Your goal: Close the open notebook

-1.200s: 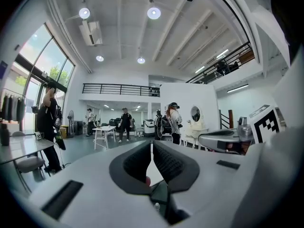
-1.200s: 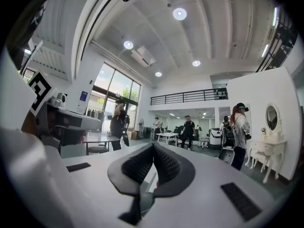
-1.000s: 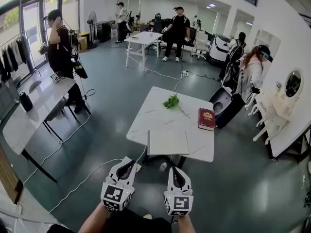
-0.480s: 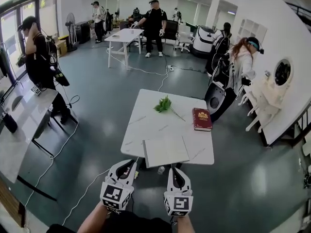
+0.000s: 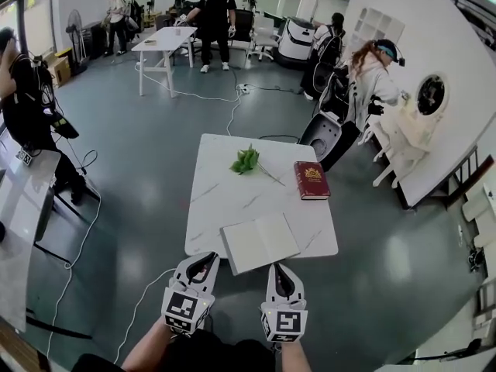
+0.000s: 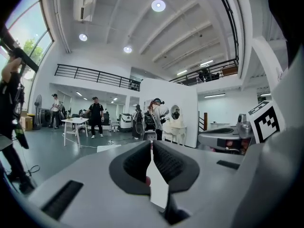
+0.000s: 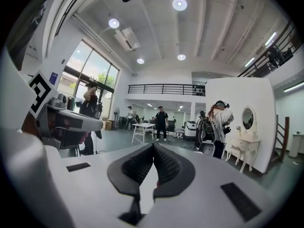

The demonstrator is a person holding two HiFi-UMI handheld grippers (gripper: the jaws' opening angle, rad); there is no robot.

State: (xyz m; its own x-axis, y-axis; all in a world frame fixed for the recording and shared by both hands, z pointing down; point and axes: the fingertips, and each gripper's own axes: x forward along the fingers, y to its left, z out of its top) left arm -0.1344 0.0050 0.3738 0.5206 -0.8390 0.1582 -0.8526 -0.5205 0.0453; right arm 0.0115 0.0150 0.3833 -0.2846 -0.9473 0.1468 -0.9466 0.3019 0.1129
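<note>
The open notebook point(image 5: 260, 242) lies with white pages up at the near edge of a white marble-look table point(image 5: 225, 184). Both grippers hover just short of that edge, side by side, above the floor. My left gripper point(image 5: 203, 260) is shut and holds nothing; its tips point at the notebook's near left corner. My right gripper point(image 5: 277, 270) is also shut and empty, just below the notebook's near edge. In the left gripper view the jaws point(image 6: 151, 144) meet at the tips, and in the right gripper view the jaws point(image 7: 153, 146) are pressed together as well.
A red book point(image 5: 311, 180) and a green sprig point(image 5: 246, 160) lie farther back on the table. A grey table point(image 5: 15, 208) stands at left, cables cross the floor, and a white dressing table point(image 5: 411, 130) is at right. Several people stand in the background.
The table and notebook have come closer to both grippers, and the view has swung so the notebook now sits right above the gripper tips. Both grippers stay shut.
</note>
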